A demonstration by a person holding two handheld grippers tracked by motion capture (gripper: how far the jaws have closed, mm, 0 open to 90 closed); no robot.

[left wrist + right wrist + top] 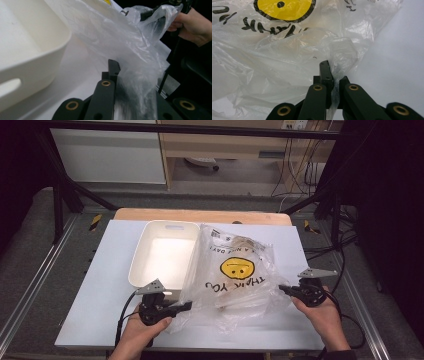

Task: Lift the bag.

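This looks like a lab or workshop set up for recording. Beyond the left claw [189,306] and right claw [282,289], the white tabletop [100,290] sits inside a black metal frame [60,195] whose bars cross overhead and slant down at both sides. Past the far edge of the tabletop, loose cables [300,170] hang from a wall socket strip beside plain wooden furniture [220,145], and grey carpet [30,235] covers the floor around.

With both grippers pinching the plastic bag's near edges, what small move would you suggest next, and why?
Probably draw the left gripper and right gripper slightly apart and upward to open the bag: each is shut on a bunched edge, the film sags between them, and the white bin sits alongside.
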